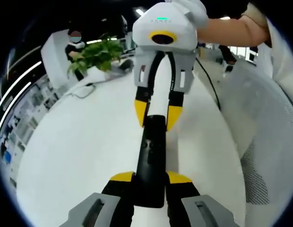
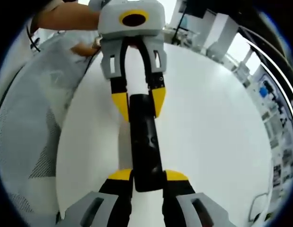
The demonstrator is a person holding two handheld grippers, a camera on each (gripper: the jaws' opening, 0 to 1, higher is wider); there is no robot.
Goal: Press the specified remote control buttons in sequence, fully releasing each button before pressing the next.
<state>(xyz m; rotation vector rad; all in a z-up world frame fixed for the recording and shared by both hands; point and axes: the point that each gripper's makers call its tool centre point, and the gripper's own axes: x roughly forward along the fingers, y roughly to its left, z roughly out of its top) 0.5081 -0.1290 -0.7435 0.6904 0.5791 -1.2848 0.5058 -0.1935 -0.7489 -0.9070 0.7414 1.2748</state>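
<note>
- The remote control [image 1: 150, 158] is seen as a long black bar held above a white table [image 1: 80, 146], with 1 end in each gripper.
- In the left gripper view, the left gripper [image 1: 151, 182] rises from the bottom edge; its 2 yellow-tipped jaws are closed against the sides of the near end of the remote control.
- In the same view, the right gripper [image 1: 155, 113] enters from the top, and its yellow tips are set on either side of the far end of the remote control.
- In the right gripper view, the arrangement is mirrored: the right gripper [image 2: 148, 179] is clamped on the near end of the remote control [image 2: 145, 142], and the left gripper [image 2: 139, 101] is clamped on the far end.
- A few small raised buttons are visible on the dark upper face, but no labels can be read.
- A plant [image 1: 96, 54] and a seated person [image 1: 76, 49] are seen at the far edge of the table, well apart from the remote control.
- No jaw tip is placed on the button face; both grippers are occupied with holding.
- Progress is judged as early or between presses: whether any button in the sequence is done cannot be told.
- It is judged that 1 gripper must be freed before a press can be made.
</note>
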